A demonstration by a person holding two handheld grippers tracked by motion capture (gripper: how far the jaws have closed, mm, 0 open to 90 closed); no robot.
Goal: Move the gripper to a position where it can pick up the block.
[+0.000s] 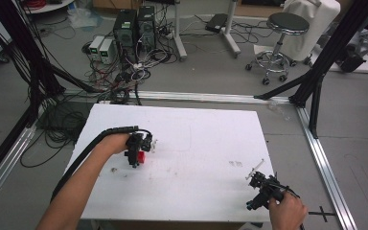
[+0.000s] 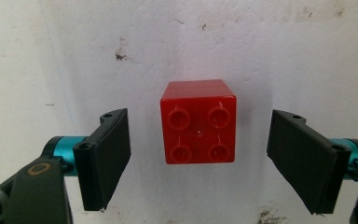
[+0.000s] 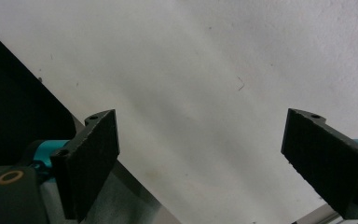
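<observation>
Right now my left gripper (image 2: pixel 199 156) straddles the red brick (image 2: pixel 198 122), jaws apart; uneven closing could shove it sideways. My right gripper (image 3: pixel 205 158) gapes, idle.

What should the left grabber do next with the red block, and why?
Probably close. The left gripper is open with one jaw on each side of the red building block, gaps on both sides, so squeezing should grip it. The block sits on the white table.
</observation>
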